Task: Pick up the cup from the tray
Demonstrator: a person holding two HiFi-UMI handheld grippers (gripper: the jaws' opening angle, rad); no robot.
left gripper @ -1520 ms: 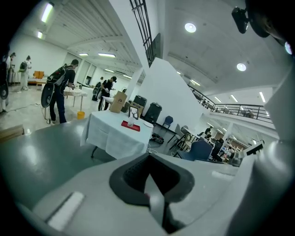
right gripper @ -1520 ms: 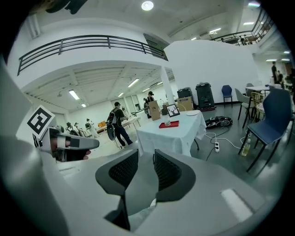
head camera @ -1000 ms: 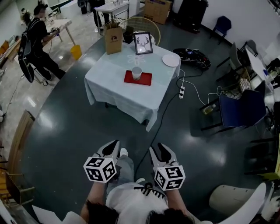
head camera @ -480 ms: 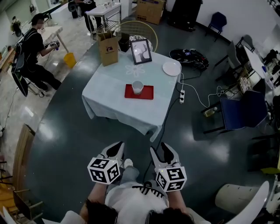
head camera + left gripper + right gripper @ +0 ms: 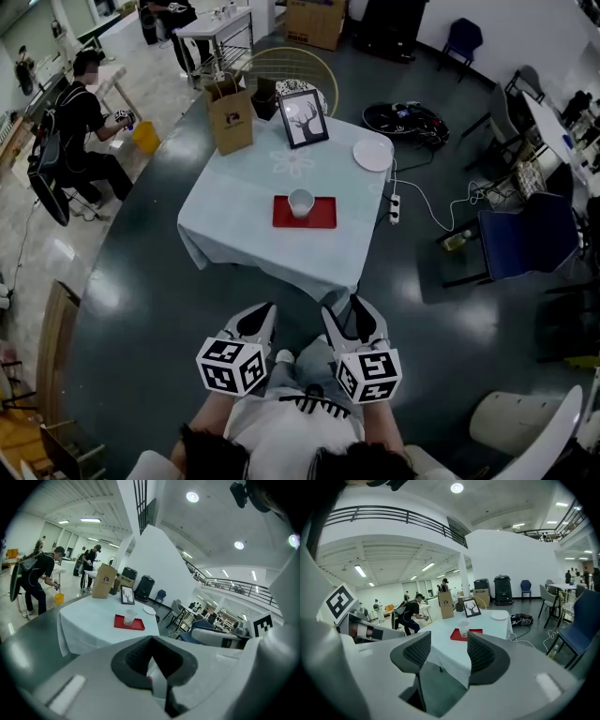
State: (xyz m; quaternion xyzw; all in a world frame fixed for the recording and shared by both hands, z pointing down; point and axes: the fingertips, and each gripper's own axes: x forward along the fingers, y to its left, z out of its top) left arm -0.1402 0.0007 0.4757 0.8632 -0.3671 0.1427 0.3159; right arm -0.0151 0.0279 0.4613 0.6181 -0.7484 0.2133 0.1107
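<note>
A pale cup [image 5: 301,202] stands upright on a red tray [image 5: 323,214] in the middle of a table with a light cloth [image 5: 234,220]. Both grippers are held low in front of the person, well short of the table's near edge. My left gripper [image 5: 261,317] has its jaws together and nothing in them. My right gripper [image 5: 349,314] is open; its jaws have just been opening, with nothing between them. In the left gripper view the cup [image 5: 130,617] sits far ahead beyond the gripper [image 5: 151,639]. In the right gripper view the cup [image 5: 463,629] shows above the gap of the gripper [image 5: 449,651].
On the table's far side stand a brown paper bag [image 5: 230,117], a framed picture [image 5: 305,117] and a white plate [image 5: 373,156]. A power strip with cables [image 5: 395,206] lies on the floor to the right, near a blue chair [image 5: 525,239]. A person [image 5: 80,131] sits far left.
The table, tray and cup have come closer and lower in the head view as the person walks toward them. Both grippers have moved forward with the person.
</note>
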